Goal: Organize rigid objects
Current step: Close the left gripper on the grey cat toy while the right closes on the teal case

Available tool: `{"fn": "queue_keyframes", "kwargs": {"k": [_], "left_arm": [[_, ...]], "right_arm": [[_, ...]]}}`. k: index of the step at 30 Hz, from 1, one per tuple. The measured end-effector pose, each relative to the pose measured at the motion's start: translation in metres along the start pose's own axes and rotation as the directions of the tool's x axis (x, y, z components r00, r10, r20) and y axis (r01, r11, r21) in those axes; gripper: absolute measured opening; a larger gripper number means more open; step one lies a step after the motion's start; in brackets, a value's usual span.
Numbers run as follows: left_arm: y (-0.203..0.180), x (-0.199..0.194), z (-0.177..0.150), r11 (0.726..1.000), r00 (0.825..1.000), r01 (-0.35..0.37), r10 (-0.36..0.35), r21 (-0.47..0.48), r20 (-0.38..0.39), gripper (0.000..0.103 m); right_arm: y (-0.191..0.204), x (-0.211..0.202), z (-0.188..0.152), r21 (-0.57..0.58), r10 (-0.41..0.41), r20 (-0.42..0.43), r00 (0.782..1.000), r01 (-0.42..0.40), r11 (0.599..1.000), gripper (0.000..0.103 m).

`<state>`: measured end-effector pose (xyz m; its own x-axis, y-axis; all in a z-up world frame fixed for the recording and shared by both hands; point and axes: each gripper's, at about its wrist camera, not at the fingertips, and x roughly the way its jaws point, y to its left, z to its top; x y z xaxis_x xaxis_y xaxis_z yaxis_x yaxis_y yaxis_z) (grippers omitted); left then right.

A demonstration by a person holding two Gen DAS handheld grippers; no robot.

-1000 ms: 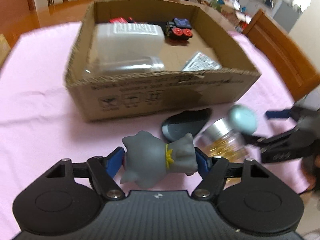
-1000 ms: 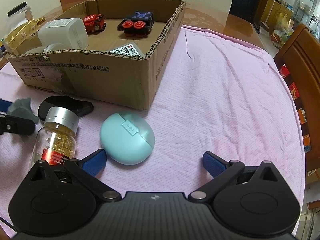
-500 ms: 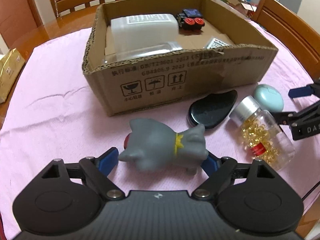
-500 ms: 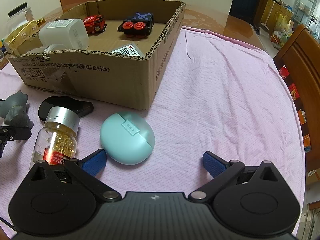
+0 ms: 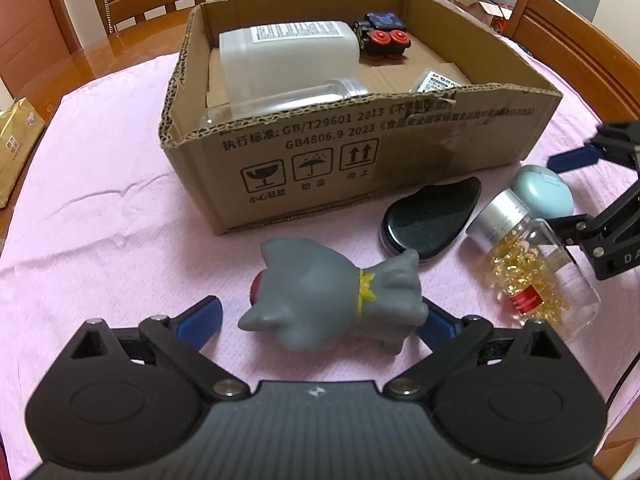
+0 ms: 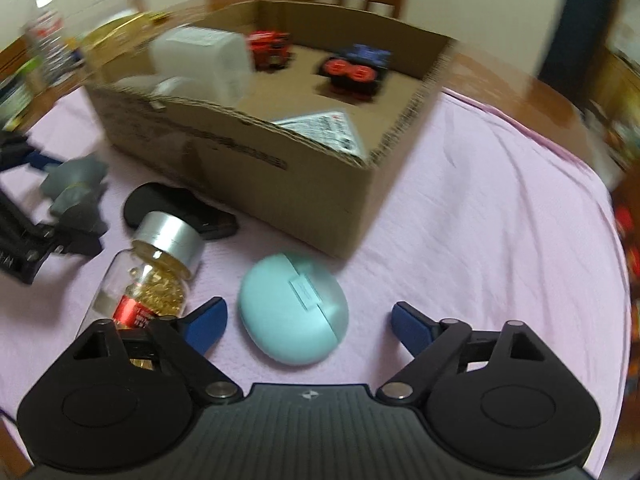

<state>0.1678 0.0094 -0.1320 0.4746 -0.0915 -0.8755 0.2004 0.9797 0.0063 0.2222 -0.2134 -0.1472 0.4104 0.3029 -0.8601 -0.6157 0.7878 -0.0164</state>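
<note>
Left gripper [image 5: 318,318] jaws have just been opening, now wide. The grey toy [image 5: 336,300] lies on the pink cloth [image 5: 100,200] between them; one pad is clear, the other hidden behind the toy — released, just before the box [image 5: 360,152].

Right gripper [image 6: 306,320] jaws have just been closing but stand apart around the teal case [image 6: 294,308], neither pad pressing. Judged step: grasping the case. Next: close squarely on its rounded sides, lift over the box wall.

Right view blurred — the bottle [image 6: 156,276] sits close beside the left finger; contact unclear.
</note>
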Motion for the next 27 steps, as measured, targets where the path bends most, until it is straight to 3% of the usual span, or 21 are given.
{"fn": "queue_keyframes", "kwargs": {"k": [7,16,21,23,27], "left_arm": [[0.001,0.001,0.001,1.000,1.000,0.000,0.000,-0.006,-0.005,0.100],[0.000,-0.008,0.007,0.998,0.998,0.066,-0.067,0.023,0.015,0.097],[0.001,-0.004,0.010,0.994,0.996,0.087,-0.086,0.066,-0.014,0.080],[0.002,-0.004,0.012,0.994,0.996,0.085,-0.084,0.074,-0.022,0.078],[0.006,-0.005,0.016,0.992,0.993,0.113,-0.112,0.049,-0.034,0.073]], "right_arm": [[0.000,0.002,0.015,-0.188,0.107,-0.032,0.994,-0.111,0.976,0.072],[0.000,0.000,0.017,-0.298,0.157,-0.089,0.984,-0.177,0.938,0.069],[0.001,0.000,0.018,-0.321,0.161,-0.111,0.981,-0.189,0.928,0.064],[0.001,0.000,0.019,-0.313,0.159,-0.118,0.980,-0.188,0.931,0.059],[0.002,-0.001,0.020,-0.300,0.144,-0.119,0.982,-0.174,0.938,0.058]]}}
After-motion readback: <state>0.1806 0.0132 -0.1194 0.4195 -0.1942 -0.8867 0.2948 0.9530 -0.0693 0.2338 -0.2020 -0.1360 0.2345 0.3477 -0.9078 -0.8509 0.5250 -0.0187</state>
